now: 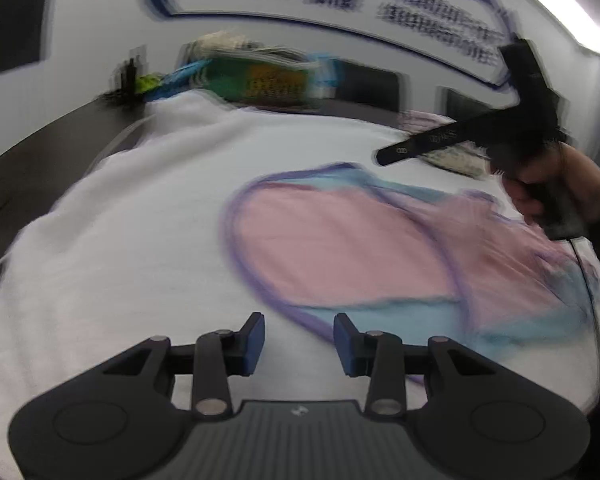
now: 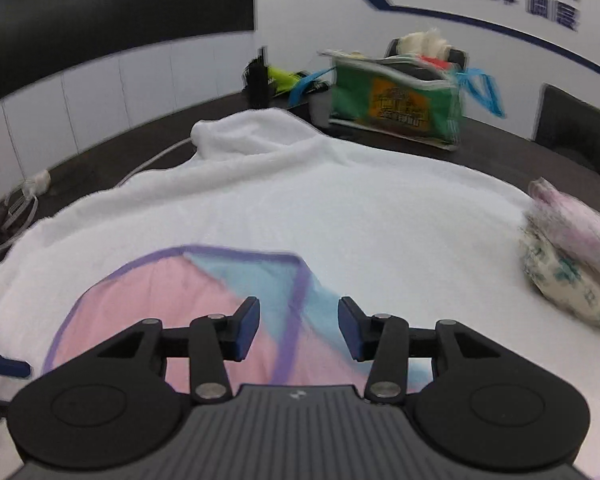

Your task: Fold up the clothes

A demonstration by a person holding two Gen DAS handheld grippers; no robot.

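Partly folded pink, blue and purple-trimmed cotton garment (image 2: 148,304) spread on white towel (image 2: 340,208), just ahead of both sets of fingers. Left gripper (image 1: 299,342) and right gripper (image 2: 298,328) parted, empty. Further folds apparently outstanding.

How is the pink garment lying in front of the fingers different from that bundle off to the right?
The pink garment lies spread flat, while the bundle sits heaped in a compact lump. The garment is plain pink and light blue with purple trim; the bundle shows a green-flecked print below and pale pink on top. The garment lies near the fingers; the bundle sits by the white towel's right edge. Both rest on that towel.
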